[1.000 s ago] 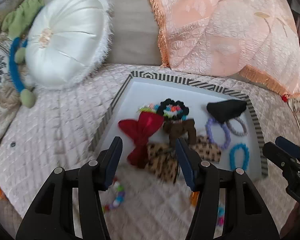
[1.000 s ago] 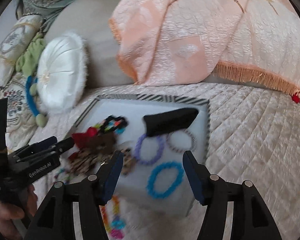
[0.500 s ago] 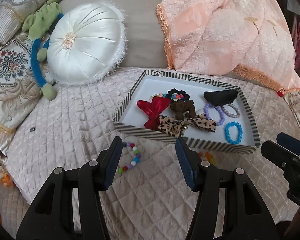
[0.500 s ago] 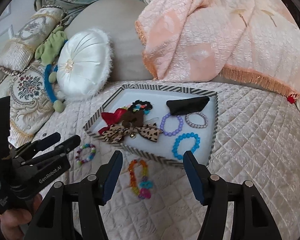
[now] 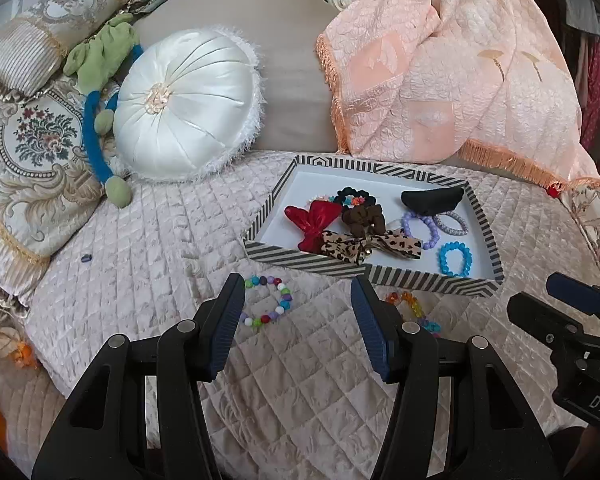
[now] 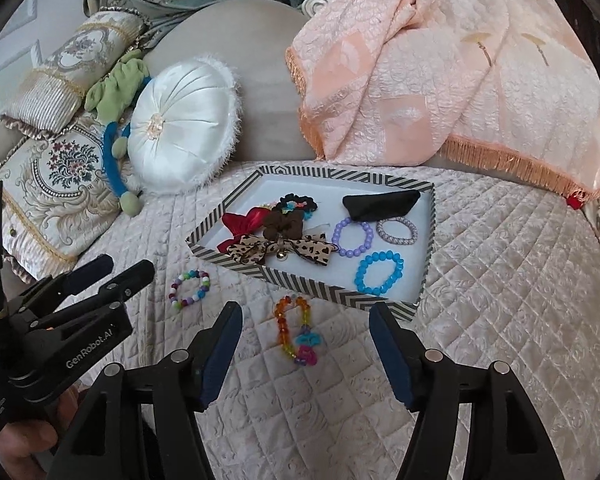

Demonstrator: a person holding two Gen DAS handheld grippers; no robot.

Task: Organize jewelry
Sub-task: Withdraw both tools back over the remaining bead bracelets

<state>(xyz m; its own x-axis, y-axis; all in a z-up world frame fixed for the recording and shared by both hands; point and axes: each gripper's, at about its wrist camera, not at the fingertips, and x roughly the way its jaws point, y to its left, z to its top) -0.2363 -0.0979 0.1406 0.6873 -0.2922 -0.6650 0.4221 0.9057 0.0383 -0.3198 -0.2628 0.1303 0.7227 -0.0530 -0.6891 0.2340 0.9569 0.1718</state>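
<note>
A striped tray (image 5: 372, 273) (image 6: 308, 286) on the quilted bed holds red, brown and leopard bows (image 5: 316, 220), a black pouch (image 5: 430, 200), and purple (image 6: 337, 236), silver (image 6: 396, 240) and blue bracelets (image 6: 360, 274). In front of it on the quilt lie a multicolour bead bracelet (image 5: 285, 304) (image 6: 203, 290) and an orange charm bracelet (image 5: 410, 302) (image 6: 279, 326). My left gripper (image 5: 295, 292) (image 6: 125, 266) hovers open over the multicolour one. My right gripper (image 6: 306, 312) (image 5: 536, 294) hangs above the orange one, its jaws opening, touching nothing.
A round white cushion (image 5: 183, 108) and embroidered pillows (image 5: 31, 152) sit at the back left, with a green and blue soft toy (image 5: 99, 64). A peach fringed blanket (image 5: 452, 80) is heaped behind the tray. A hand (image 6: 23, 444) holds the left gripper.
Both grippers have drawn back and slightly up from the tray, so the two bracelets on the quilt now show in full. The right jaws stand a little wider.
</note>
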